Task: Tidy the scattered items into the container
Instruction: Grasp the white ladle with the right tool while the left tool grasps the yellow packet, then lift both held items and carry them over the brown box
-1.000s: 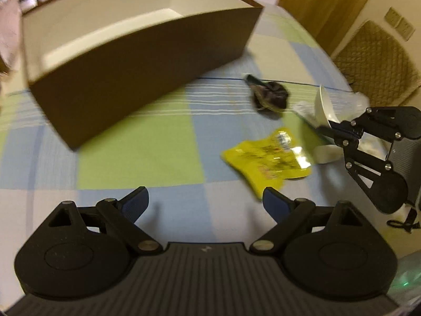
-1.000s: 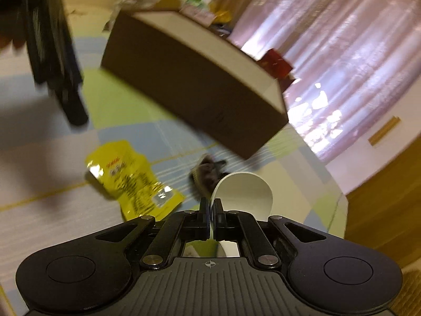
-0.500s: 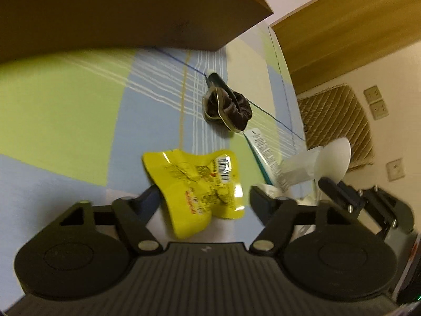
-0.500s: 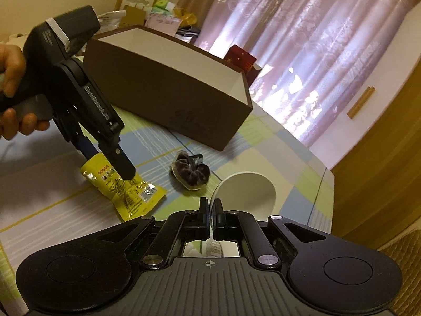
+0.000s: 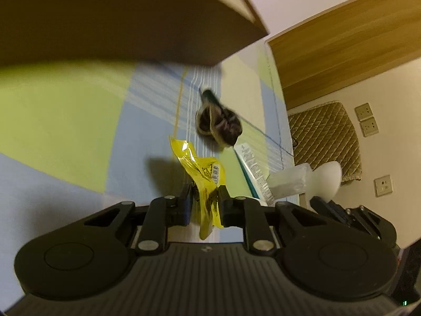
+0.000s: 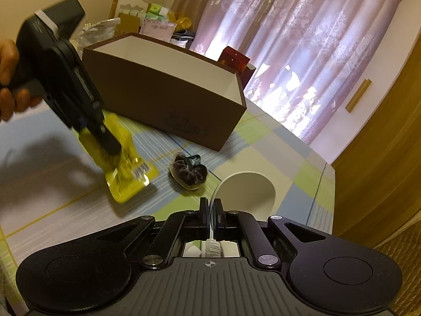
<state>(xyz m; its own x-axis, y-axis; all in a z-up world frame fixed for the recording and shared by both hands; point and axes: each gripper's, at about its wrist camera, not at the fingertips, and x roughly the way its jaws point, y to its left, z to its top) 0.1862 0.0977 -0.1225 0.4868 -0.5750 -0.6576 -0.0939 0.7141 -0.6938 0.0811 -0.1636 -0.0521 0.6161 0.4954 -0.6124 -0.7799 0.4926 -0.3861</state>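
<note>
My left gripper [image 5: 205, 202] is closing tight on the yellow snack packet [image 5: 202, 173], and its pads press the crumpled foil. In the right wrist view the left gripper [image 6: 104, 138] holds the yellow packet [image 6: 123, 173] tilted, low over the checked tablecloth. The right gripper [image 6: 210, 205] is shut on the rim of a white paper cup [image 6: 250, 192], which also shows as the cup [image 5: 327, 181] in the left view. The brown box [image 6: 163, 105] with white inner walls stands open behind. A dark scrunchie [image 6: 188, 173] lies between packet and box.
A toothpaste tube [image 5: 254, 173] and a clear plastic piece [image 5: 289, 181] lie near the table's right edge. Packets and boxes [image 6: 147, 23] are piled behind the brown box. A quilted chair [image 5: 323, 137] stands past the table edge, by a wooden door [image 6: 381, 158].
The left jaws came together on the yellow packet and crumpled it upright, its end lifted off the cloth. The right gripper rose a little with the cup, then held still.
</note>
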